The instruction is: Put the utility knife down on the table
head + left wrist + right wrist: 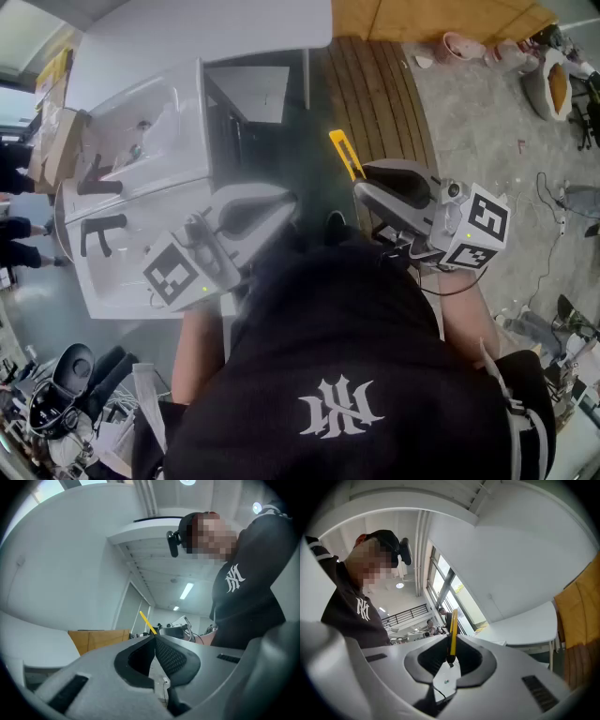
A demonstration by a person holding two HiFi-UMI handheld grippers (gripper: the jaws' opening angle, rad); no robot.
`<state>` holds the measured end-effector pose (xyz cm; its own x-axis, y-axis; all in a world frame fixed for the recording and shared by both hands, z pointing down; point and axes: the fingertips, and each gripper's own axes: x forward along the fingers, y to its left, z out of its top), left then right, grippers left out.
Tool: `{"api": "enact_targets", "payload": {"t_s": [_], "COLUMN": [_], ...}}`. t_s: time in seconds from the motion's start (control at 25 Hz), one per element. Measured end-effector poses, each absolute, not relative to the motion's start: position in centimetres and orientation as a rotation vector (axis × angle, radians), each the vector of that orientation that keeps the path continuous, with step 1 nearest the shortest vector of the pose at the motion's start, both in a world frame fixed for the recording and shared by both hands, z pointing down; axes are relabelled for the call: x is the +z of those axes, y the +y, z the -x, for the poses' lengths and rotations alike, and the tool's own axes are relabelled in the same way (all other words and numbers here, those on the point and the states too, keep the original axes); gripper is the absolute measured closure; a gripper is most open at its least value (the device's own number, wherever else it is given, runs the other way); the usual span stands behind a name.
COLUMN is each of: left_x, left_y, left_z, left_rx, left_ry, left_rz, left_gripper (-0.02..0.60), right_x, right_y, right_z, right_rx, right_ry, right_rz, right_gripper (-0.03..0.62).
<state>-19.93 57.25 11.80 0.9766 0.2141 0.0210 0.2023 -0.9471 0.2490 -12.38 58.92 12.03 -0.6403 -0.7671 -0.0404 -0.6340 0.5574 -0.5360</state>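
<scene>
The yellow utility knife sticks out past the tips of my right gripper, which is shut on it. In the right gripper view the knife stands upright, pinched between the two dark pads, and my right gripper points up towards a window. My left gripper is held close to my chest beside the right one. It is shut with nothing in it; its pads meet at my left gripper's tip. Beyond that tip the knife shows as a thin yellow strip. A white table lies ahead on the left.
A clear plastic bin and a white tray with black parts sit on the left. A wooden slatted surface runs ahead on the right. Cables and clutter cover the floor at right. My dark shirt fills the lower head view.
</scene>
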Motion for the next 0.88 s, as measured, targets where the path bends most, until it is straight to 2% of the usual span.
{"api": "enact_targets", "payload": {"t_s": [0.56, 0.88], "left_x": [11.8, 13.7], "left_y": [59.4, 59.7], "left_z": [14.2, 13.1], "left_rx": [0.035, 0.177], "left_ry": [0.274, 0.115], "left_rz": [-2.83, -2.865], "left_gripper": [0.575, 0.575], "right_x": [13.2, 16.1], "right_y": [62.2, 62.4], "right_z": [6.9, 5.6], "right_rx": [-0.721, -0.759], "right_ry": [2.466, 2.502], "right_rz": [1.126, 0.987], "right_gripper": [0.548, 0.548]}}
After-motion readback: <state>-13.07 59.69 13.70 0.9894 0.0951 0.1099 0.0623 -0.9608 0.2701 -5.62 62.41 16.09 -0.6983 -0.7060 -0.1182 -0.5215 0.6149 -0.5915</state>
